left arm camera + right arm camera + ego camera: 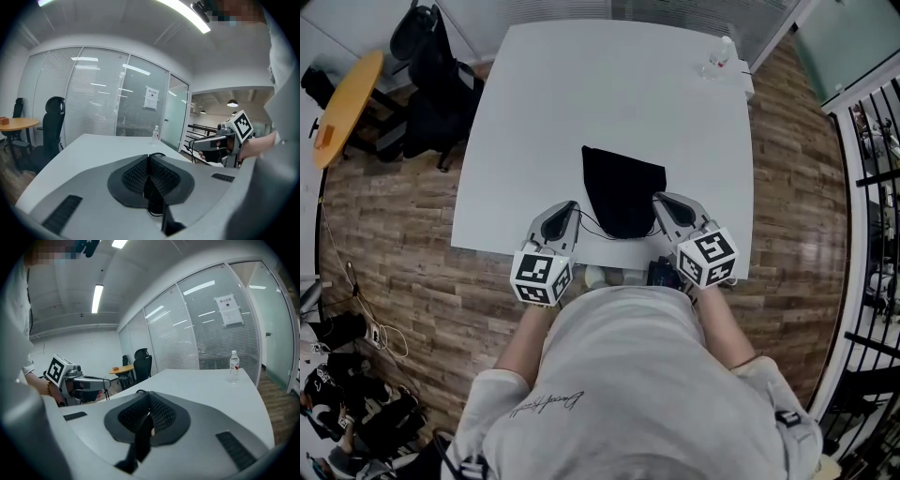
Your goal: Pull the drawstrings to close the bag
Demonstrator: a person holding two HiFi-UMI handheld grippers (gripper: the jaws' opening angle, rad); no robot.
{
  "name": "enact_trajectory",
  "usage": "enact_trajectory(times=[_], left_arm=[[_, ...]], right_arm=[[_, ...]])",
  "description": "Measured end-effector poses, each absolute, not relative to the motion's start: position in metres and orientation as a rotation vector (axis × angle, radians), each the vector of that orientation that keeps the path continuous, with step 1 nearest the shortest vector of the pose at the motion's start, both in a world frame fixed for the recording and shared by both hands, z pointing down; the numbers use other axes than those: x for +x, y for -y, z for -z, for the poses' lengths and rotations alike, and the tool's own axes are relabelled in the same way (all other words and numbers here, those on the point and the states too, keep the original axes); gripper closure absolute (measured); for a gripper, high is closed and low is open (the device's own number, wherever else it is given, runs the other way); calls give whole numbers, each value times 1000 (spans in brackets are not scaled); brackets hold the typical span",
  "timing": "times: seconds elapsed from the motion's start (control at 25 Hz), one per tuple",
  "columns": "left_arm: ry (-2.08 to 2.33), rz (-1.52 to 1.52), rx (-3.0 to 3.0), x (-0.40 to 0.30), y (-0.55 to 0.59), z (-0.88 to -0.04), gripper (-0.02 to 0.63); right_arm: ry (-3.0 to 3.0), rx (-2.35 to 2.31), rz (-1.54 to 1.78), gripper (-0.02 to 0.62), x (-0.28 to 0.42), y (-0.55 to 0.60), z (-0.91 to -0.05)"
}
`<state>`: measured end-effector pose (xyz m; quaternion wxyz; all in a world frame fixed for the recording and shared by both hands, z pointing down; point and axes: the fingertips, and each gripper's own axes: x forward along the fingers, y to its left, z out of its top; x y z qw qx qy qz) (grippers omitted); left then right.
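- Our left gripper has its jaws pressed together on a thin black drawstring, low in the frame's centre.
- Our right gripper is likewise clamped on a second black drawstring.
- In the head view, the black fabric bag lies between both grippers, near the lower edge of the white square table.
- A clear plastic bottle stands at upper right.

Right gripper jaws pressed together, a thin black drawstring loop poking out at the tips. Beyond them a white table with a water bottle upright at the far side. Left gripper at frame left, marker cube up. Behind it, an office chair and a round wooden table by the glass wall.
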<state>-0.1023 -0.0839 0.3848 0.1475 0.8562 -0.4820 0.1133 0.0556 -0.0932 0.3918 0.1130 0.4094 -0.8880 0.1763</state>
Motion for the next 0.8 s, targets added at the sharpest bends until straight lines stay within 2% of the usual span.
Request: enact_trajectory(times=[0.8], left_arm=[[1389,-324,2454,-109,87,-386,589]], right_arm=[[2586,1244,-527,571,64,96,-390]])
